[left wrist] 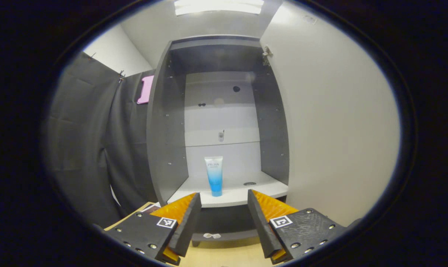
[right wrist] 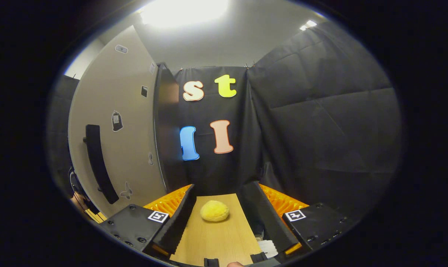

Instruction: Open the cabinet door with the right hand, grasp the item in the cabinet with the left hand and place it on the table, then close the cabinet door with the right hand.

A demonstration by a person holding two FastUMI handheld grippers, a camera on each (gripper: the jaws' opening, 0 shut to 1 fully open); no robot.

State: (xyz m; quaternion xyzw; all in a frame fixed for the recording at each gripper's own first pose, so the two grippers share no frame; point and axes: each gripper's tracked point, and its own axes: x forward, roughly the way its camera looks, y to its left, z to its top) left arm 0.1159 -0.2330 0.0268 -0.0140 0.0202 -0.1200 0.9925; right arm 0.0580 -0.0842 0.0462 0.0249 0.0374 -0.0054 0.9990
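Observation:
In the left gripper view the grey cabinet (left wrist: 161,148) stands with its door (left wrist: 335,126) swung wide to the right. A white-to-blue tube (left wrist: 214,175) stands upright on the lowest shelf (left wrist: 261,191), cap down. My left gripper (left wrist: 224,207) is open, just short of the shelf's front edge, with the tube straight ahead between its fingers and apart from them. In the right gripper view my right gripper (right wrist: 218,213) is open over the wooden table (right wrist: 216,237). The open door's outer face (right wrist: 123,122) with its long dark handle (right wrist: 98,163) lies to its left, untouched.
A yellow sponge-like ball (right wrist: 214,210) rests on the table between the right gripper's fingers, farther off. Black cloth walls (right wrist: 320,122) close in the booth. Upper cabinet shelves (left wrist: 220,137) hold small fittings. A small wrapped piece (left wrist: 212,235) lies under the cabinet.

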